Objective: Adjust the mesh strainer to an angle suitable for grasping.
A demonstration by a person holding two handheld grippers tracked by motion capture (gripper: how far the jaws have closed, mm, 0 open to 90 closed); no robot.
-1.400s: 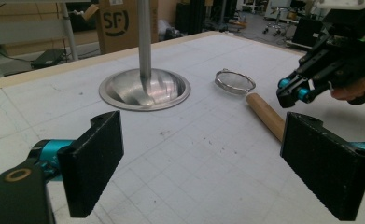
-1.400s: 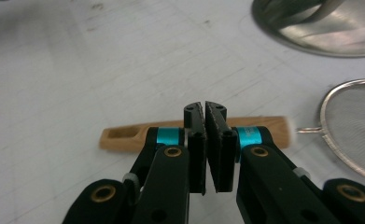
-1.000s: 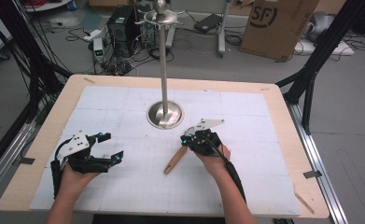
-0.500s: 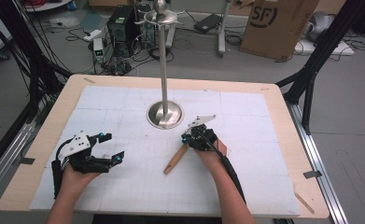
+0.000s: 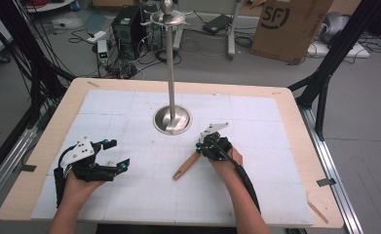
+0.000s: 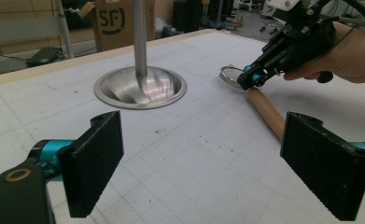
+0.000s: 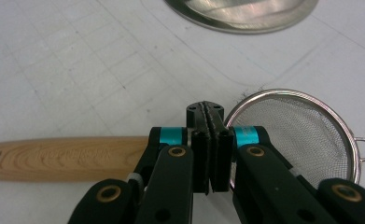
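My right gripper (image 7: pixel 209 140) has closed, seemingly clamping the strainer (image 7: pixel 306 135) where its wooden handle (image 7: pixel 68 157) begins, at the stand's (image 5: pixel 172 119) five o'clock; left gripper (image 6: pixel 217 172) idles open; lifting seems next.

Black two-jaw left gripper (image 6: pixel 203 172) and right gripper (image 7: pixel 211 154): ribbed pads, teal collars, brass-ringed screws, grey three-cornered plates, black trailing cables.
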